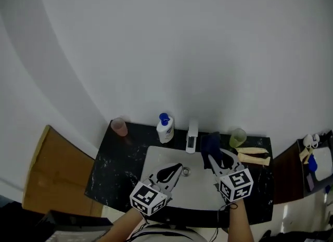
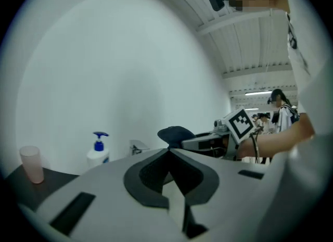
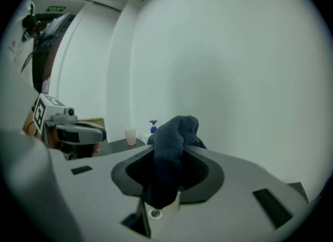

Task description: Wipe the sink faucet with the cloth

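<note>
Since the wipe depends on bringing fabric to metal, the faucet (image 1: 192,137) comes first. It stands at the middle of the back rim of the white sink (image 1: 156,155), close to the back edge of the black counter (image 1: 112,160). In the head view its long axis runs front to back, with the spout reaching toward the basin. Just to its right sits the dark blue cloth (image 1: 210,144), bunched and standing up out of the right gripper (image 1: 213,160), whose jaws are clamped on it. Whether the cloth already touches the faucet cannot be told.

That gripper points toward the back edge, so the faucet lies ahead of it and slightly to its left. The likely next move is a short sideways sweep rather than a long reach.

The left gripper (image 1: 179,168) hovers over the basin, in front of the faucet and to its left. Its jaws are together with nothing between them, and it is no nearer than the right.

Farther out along the back edge, a soap bottle (image 1: 165,128) stands left of the faucet and a pink cup (image 1: 119,127) sits near the back-left corner. A green cup (image 1: 238,137) stands to the right of the cloth.
</note>
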The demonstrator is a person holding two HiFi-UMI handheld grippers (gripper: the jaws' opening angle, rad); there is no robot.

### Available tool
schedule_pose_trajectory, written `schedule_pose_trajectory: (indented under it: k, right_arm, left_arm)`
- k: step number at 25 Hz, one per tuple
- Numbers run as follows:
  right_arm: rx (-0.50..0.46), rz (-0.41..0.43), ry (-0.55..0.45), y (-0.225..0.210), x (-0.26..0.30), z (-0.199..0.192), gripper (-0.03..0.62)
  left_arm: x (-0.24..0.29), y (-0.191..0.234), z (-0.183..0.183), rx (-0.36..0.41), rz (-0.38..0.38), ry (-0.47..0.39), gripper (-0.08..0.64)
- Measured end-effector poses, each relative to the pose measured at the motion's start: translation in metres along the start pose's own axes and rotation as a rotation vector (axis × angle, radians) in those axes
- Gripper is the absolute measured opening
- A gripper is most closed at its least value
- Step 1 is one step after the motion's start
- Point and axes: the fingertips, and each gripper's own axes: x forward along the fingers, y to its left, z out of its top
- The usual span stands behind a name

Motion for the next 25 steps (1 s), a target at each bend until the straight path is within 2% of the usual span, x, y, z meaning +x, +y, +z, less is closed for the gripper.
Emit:
schedule_pose_trajectory:
  k: [3,6,9,14,18,21,23,25]
  right_arm:
    - [-0.059,0.065,0.020,0.005,0.039,0.023,0.121]
    - [-0.131,0.103,0.059,0.002,0.070,0.036,0.121]
    - [-0.178,0.120,0.058,0.003,0.078,0.048,0.121]
    - [-0.185,0.132,0.044,0.001,0.082,0.052,0.121]
    - [-0.195,0.208,0.077,0.005,0.092,0.046,0.121]
    - [-0.247,0.280,0.149,0.009,0.110,0.037,0.121]
    - [-0.306,0.299,0.218,0.005,0.123,0.027,0.121]
    - [-0.320,0.306,0.254,-0.003,0.132,0.025,0.121]
  left_arm:
    - [-0.021,0.039,0.002,-0.031,0.099,-0.007,0.000]
    - [-0.026,0.061,0.002,-0.057,0.149,-0.006,0.000]
    - [-0.024,0.060,0.003,-0.057,0.159,-0.012,0.001]
    - [-0.014,0.059,0.006,-0.049,0.150,-0.029,0.000]
    - [-0.014,0.061,0.002,-0.049,0.153,-0.029,0.001]
    - [-0.014,0.061,-0.002,-0.048,0.162,-0.022,0.000]
    - [-0.015,0.059,-0.003,-0.050,0.169,-0.018,0.001]
    - [-0.018,0.058,-0.002,-0.048,0.183,-0.017,0.000]
